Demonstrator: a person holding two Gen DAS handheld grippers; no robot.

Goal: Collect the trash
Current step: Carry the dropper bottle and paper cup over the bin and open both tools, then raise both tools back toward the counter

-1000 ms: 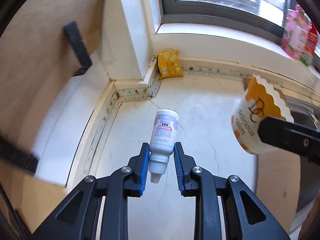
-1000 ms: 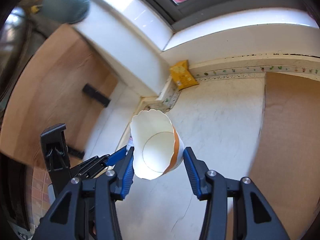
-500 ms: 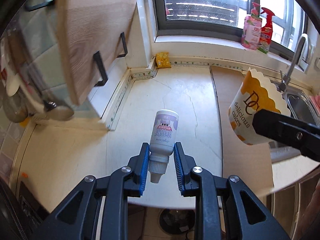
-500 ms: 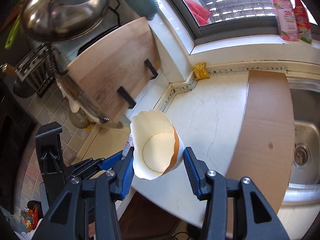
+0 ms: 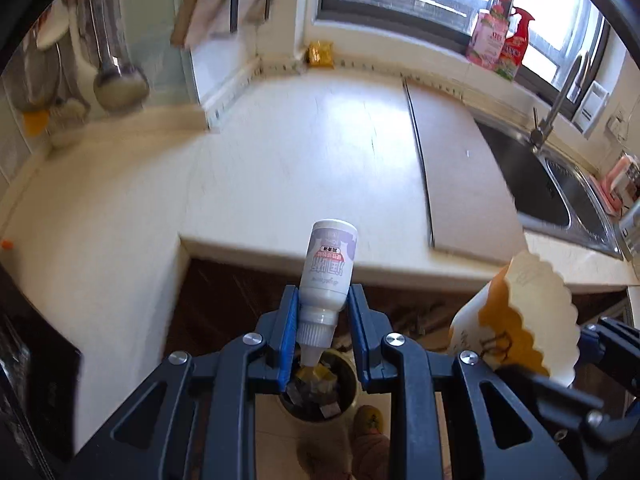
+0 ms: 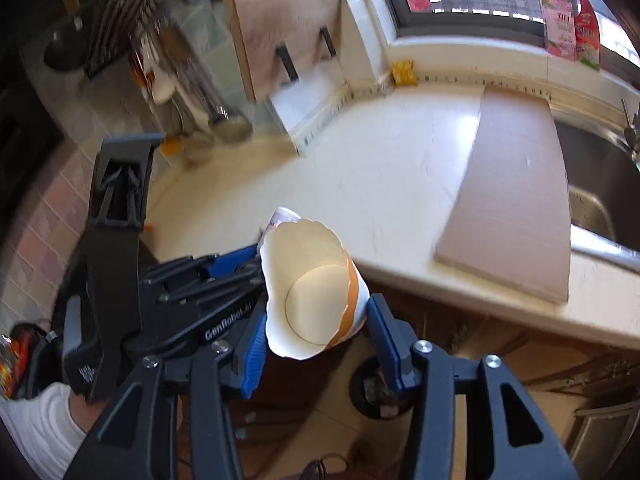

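Observation:
My left gripper (image 5: pixel 323 330) is shut on a small white bottle (image 5: pixel 327 276) with a purple label, cap towards me, held beyond the counter's front edge and above a round trash bin (image 5: pixel 320 396) on the floor. My right gripper (image 6: pixel 316 336) is shut on a white and orange paper cake cup (image 6: pixel 312 292), its open mouth facing the camera. The cup also shows at the lower right of the left wrist view (image 5: pixel 520 320). The bin shows under the right gripper (image 6: pixel 376 392). A yellow snack packet (image 5: pixel 320 54) lies at the counter's far corner by the window.
The cream countertop (image 5: pixel 300 152) carries a brown board (image 5: pixel 460 168) beside a steel sink (image 5: pixel 560 196) with a tap. Spray bottles (image 5: pixel 500 40) stand on the window sill. A wooden cutting board (image 6: pixel 288 28) and hanging utensils (image 5: pixel 116 76) are at the left wall.
Both grippers have pulled back from the counter and dropped below its front edge, still holding the bottle and the cup. The trash bin on the floor has come into view beneath them.

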